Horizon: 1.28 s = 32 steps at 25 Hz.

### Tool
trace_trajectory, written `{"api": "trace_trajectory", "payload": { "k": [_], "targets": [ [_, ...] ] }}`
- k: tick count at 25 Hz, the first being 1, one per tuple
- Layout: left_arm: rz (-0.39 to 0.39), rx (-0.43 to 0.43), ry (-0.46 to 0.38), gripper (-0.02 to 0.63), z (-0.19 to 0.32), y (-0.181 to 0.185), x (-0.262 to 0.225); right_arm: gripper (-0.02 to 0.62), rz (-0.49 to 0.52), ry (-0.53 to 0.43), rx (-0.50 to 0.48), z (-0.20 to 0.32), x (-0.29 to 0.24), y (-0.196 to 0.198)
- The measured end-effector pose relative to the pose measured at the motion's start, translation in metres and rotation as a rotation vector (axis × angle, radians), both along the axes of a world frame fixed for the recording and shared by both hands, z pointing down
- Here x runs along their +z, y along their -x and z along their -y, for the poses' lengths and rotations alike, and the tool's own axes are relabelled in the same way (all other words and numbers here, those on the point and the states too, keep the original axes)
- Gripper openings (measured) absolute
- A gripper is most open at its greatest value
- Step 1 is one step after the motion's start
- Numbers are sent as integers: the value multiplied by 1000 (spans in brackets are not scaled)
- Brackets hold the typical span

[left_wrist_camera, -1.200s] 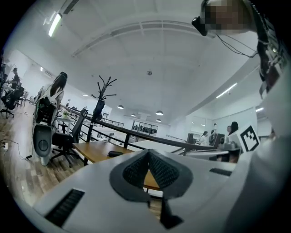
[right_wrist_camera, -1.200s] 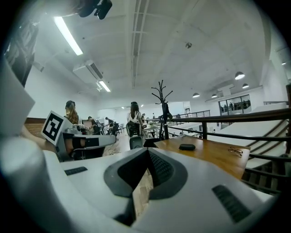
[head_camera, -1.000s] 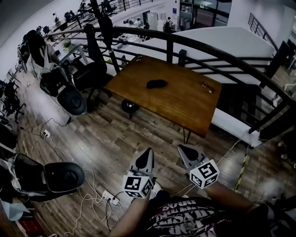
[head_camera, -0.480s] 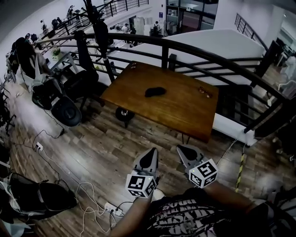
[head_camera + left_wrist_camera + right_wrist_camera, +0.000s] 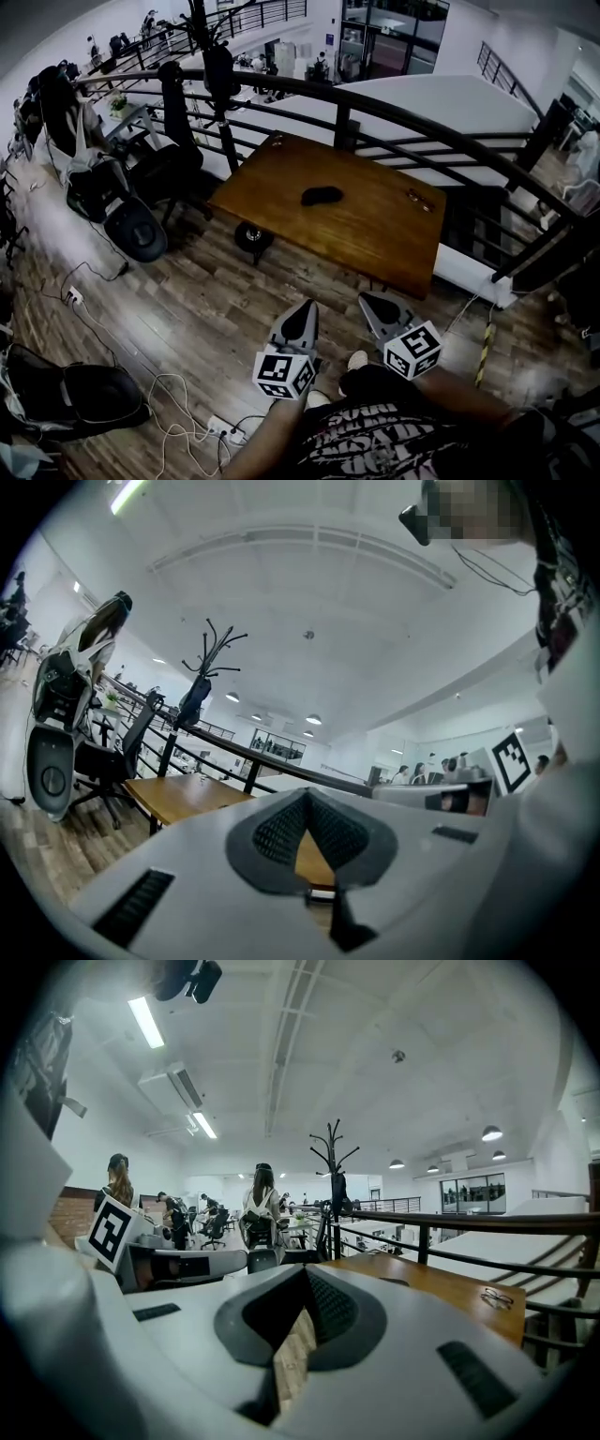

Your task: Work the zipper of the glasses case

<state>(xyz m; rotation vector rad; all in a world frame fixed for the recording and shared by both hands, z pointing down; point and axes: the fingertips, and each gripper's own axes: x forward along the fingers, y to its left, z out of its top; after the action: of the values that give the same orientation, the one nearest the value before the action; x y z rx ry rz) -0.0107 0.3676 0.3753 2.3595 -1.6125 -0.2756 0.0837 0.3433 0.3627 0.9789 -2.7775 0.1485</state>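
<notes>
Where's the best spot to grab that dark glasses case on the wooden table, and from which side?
Probably one end, pinched across its narrow width, coming in from the near edge of the table. The glasses case lies flat and oblong near the table's middle, its long axis running across the head view. Its zipper is too small to make out from here.

Head view: steeply down from standing height, past left gripper (image 5: 302,314) and right gripper (image 5: 373,305), toward far brown rectangular wooden counter (image 5: 356,211). Gripper views: low, near level, facing that shared counter.
</notes>
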Motion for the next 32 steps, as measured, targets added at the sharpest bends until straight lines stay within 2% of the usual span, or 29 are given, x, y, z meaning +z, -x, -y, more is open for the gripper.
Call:
{"api": "trace_trajectory", "payload": {
  "k": [12, 18, 22, 32],
  "targets": [
    [46, -49, 59, 7, 31, 26, 20, -8, 49, 34, -34, 45, 18, 22],
    [49, -84, 100, 8, 104, 51, 45, -8, 61, 88, -41, 124, 50, 43],
    [40, -88, 149, 7, 126, 37, 58, -8, 48, 134, -45, 147, 64, 28],
    [43, -31, 185, 8, 207, -12, 63, -8, 51, 149, 16, 224, 61, -23]
  ]
}}
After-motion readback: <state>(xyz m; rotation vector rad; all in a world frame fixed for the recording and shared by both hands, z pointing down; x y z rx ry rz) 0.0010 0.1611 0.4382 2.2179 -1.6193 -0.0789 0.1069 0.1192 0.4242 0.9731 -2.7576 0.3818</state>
